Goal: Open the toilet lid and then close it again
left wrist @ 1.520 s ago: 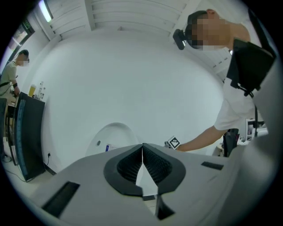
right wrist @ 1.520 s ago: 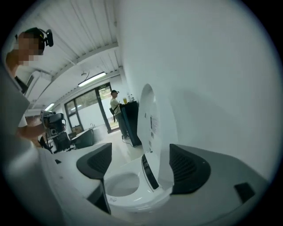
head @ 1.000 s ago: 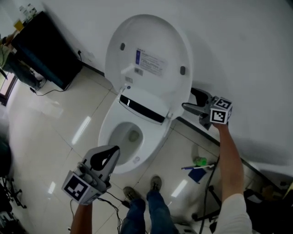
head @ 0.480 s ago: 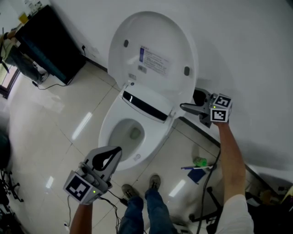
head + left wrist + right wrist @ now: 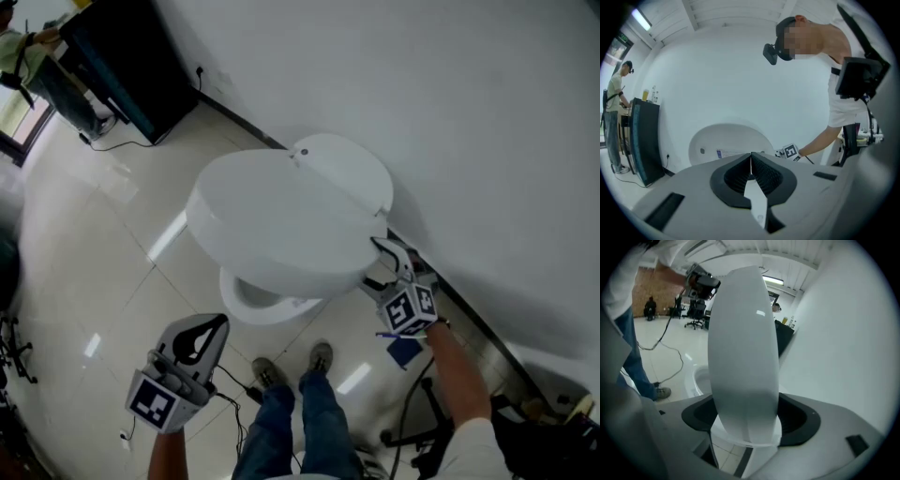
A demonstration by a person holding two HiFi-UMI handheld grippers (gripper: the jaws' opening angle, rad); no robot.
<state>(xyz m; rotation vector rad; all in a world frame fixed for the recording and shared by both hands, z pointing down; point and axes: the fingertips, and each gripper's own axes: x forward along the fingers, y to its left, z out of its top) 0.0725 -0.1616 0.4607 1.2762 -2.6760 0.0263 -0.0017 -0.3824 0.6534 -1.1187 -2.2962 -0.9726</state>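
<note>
Right fingers [image 5: 799,420]: yours have just been closing and now clamp the rim of the toilet lid [image 5: 281,216], which sits between them.
Left gripper [image 5: 751,159]: jaws together, nothing in them, held well clear in front of the bowl [image 5: 248,300].
Change: half a second ago the lid stood upright against the wall; now it leans low over the bowl.
Meaning: opening looks done and closing is well along, though a gap remains.
Around: black cabinet [image 5: 131,66] at the wall, your shoes [image 5: 321,356] near the bowl.
Obstacles: none visible under the lid.
</note>
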